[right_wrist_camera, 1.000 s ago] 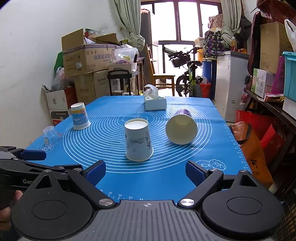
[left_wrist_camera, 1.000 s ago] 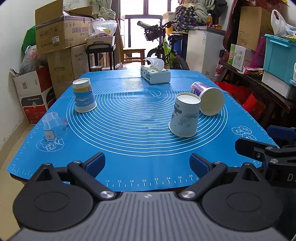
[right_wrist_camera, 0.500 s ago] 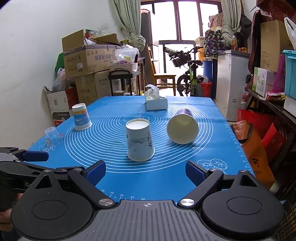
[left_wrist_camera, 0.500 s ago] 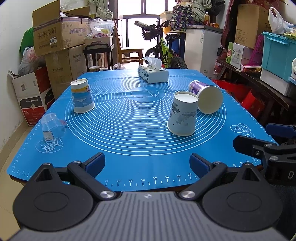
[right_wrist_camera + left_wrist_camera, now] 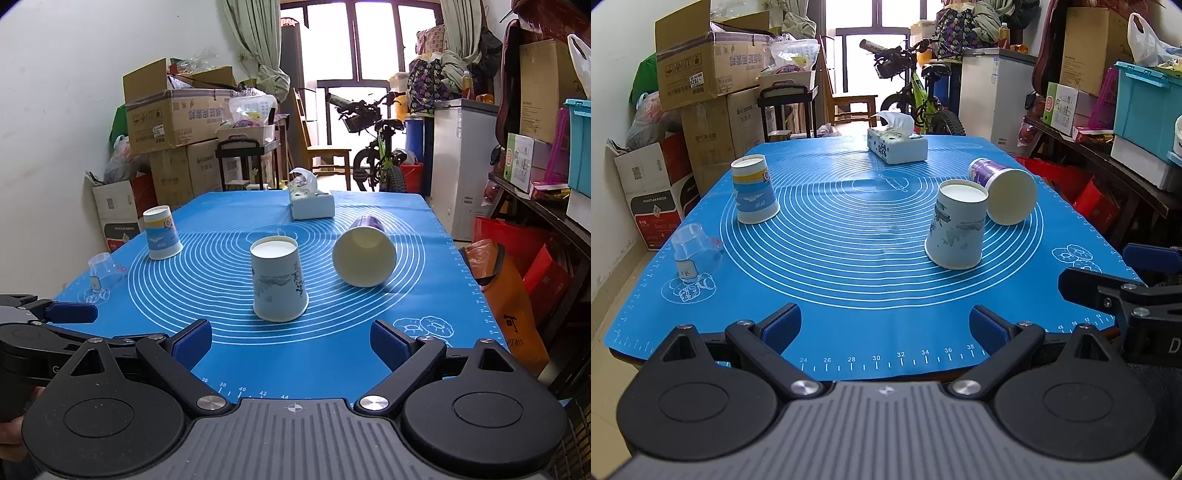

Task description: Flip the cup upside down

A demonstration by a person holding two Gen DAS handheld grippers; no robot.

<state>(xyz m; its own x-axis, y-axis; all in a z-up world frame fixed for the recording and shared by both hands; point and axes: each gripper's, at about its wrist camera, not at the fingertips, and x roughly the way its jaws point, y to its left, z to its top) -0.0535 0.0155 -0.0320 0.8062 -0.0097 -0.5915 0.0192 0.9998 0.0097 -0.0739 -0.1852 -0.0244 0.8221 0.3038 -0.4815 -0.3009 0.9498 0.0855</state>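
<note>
A purple paper cup lies on its side on the blue mat, its open mouth facing me. A pale blue printed cup stands upside down just left of it. A blue-and-yellow cup stands upside down at the far left. A clear plastic cup stands upside down near the left edge. My left gripper and right gripper are both open and empty, held above the mat's near edge.
A tissue box sits at the back of the mat. Cardboard boxes stand to the left. A bicycle, a white cabinet and shelves with bins stand behind and to the right.
Both grippers have drifted slightly; the cups have shifted a little in view. Nothing was taken hold of or moved.
</note>
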